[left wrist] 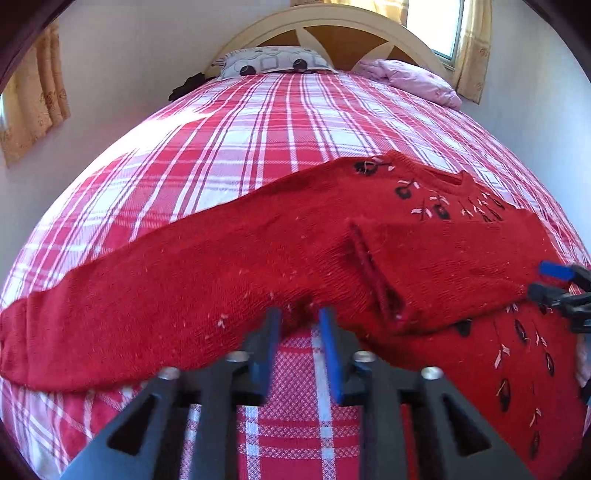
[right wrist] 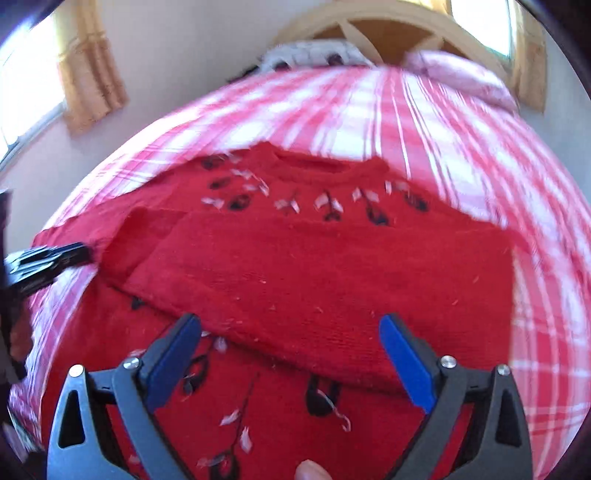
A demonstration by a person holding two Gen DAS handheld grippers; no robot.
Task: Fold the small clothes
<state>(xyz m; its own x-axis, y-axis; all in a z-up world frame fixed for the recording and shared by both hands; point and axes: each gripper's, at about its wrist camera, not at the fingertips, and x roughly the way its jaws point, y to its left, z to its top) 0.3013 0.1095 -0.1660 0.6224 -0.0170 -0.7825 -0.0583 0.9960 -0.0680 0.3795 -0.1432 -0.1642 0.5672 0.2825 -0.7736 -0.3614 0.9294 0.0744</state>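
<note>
A red knitted sweater (left wrist: 258, 258) with dark embroidered flowers lies flat on the plaid bed (left wrist: 221, 147). One sleeve stretches out to the left. The other sleeve (left wrist: 461, 258) is folded across the chest, its cuff (left wrist: 376, 273) near the middle. My left gripper (left wrist: 301, 328) stands with its jaws partly apart, tips at the sweater's lower edge by the underarm, with only plaid sheet showing between the blue pads. My right gripper (right wrist: 288, 328) is wide open above the folded sleeve (right wrist: 314, 266), gripping nothing. Each gripper shows in the other's view: right gripper (left wrist: 546, 280), left gripper (right wrist: 74, 254).
A patterned pillow (left wrist: 273, 62) and a pink pillow (left wrist: 410, 79) lie by the wooden headboard (left wrist: 332, 29). A dark bundle (left wrist: 188, 85) sits at the bed's far left corner. Curtained windows flank the bed. A fingertip (right wrist: 310, 470) shows at the bottom edge.
</note>
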